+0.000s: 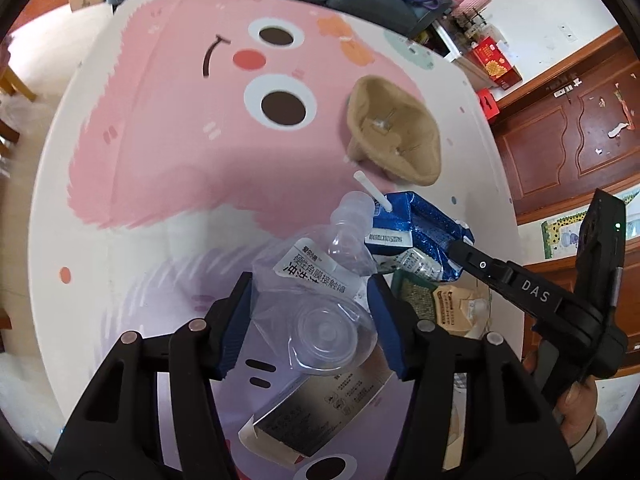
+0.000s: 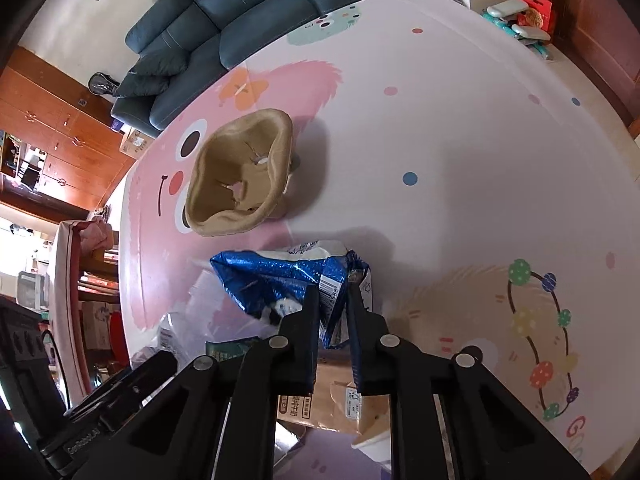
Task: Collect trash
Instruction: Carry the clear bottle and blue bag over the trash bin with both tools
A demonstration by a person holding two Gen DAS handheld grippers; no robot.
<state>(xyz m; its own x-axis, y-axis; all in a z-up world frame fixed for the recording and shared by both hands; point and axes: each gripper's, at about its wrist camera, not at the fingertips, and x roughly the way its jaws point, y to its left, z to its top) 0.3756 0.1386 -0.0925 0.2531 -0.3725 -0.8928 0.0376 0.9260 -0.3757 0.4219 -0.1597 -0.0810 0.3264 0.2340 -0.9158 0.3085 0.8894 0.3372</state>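
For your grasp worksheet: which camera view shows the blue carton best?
The left wrist view: the blue carton shows whole there, straw up, with the right gripper at its corner. In the right wrist view the carton is crumpled and partly hidden by the right gripper pinching it.

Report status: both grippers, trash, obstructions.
Left gripper shut on clear plastic bottle. Right gripper shut on crushed blue drink carton. Tan felt basket open, unobstructed.

The right tool (image 1: 472,258) carries white letters "DAS" on its black arm. A clear plastic packet (image 1: 316,280) has a white label with bold Chinese characters, too distorted to read surely. The crushed blue carton (image 2: 288,276) shows a barcode with digits ending roughly "8588".
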